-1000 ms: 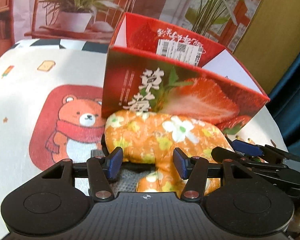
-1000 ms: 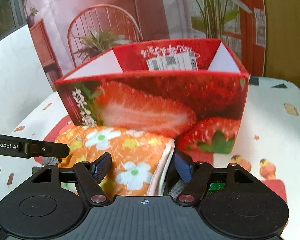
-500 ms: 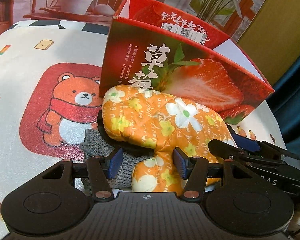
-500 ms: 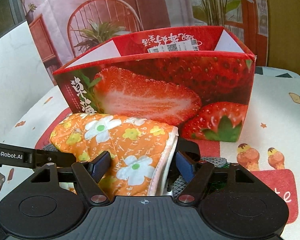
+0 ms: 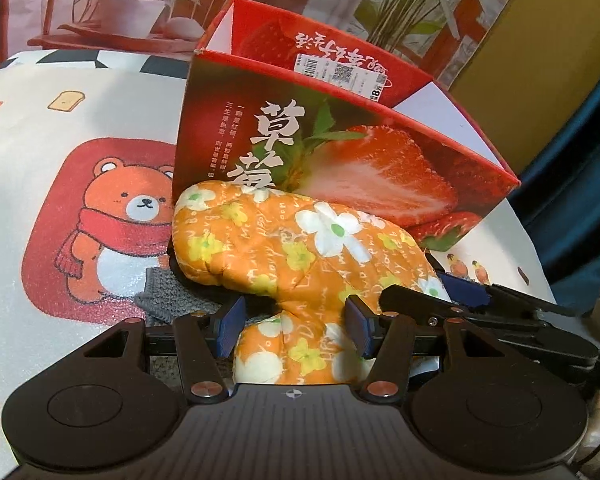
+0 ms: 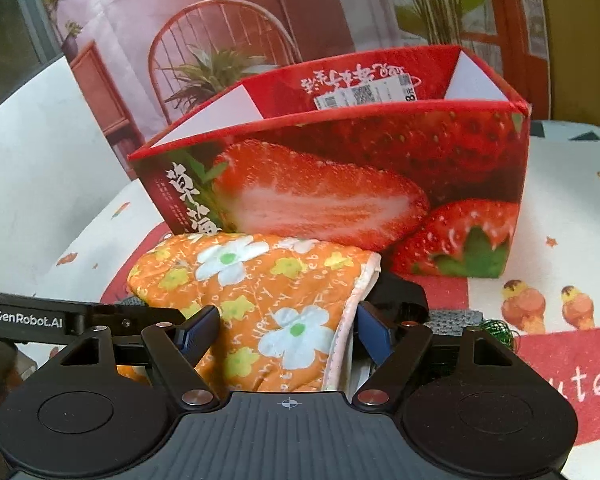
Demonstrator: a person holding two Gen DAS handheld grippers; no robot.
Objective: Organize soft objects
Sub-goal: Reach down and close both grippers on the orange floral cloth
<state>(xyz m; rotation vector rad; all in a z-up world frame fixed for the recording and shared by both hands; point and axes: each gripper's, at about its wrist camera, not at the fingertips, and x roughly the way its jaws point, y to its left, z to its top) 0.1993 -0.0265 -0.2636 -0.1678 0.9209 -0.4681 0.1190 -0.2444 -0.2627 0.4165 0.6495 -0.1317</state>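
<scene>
Left wrist view: the left tool [image 5: 294,326] has its blue pads set on either side of the thumb end of the orange floral oven mitt [image 5: 300,256], holding it, moderate gap. Compared with a second ago the mitt sits higher in frame and more of the grey knitted cloth [image 5: 168,292] under it is exposed, with a dark gap showing beneath the mitt's left end. So the mitt has been lifted off the pile, not just gripped. The strawberry box [image 5: 340,160] stands just behind, open top visible, mitt's far end close to or touching its front wall, can't tell which. The right tool's black arms [image 5: 500,312] come in at the mitt's right side. The bear-print counter [image 5: 60,140] lies to the left.

Right wrist view: the right tool [image 6: 288,330] straddles the cuff end of the oven mitt [image 6: 260,292], left pad pressed on fabric, right pad at the pink cuff trim; looks like a hold, though contact on the right pad is not fully clear. The box [image 6: 340,184] has dropped in frame versus a second ago, rim now lower relative to the camera, consistent with both tools rising. Grey cloth [image 6: 456,316] and a green bit [image 6: 496,330] are on the counter [image 6: 560,200] at right.

Judgement: two-handed lift under way; mitt needs more height to clear the box rim before going in.
</scene>
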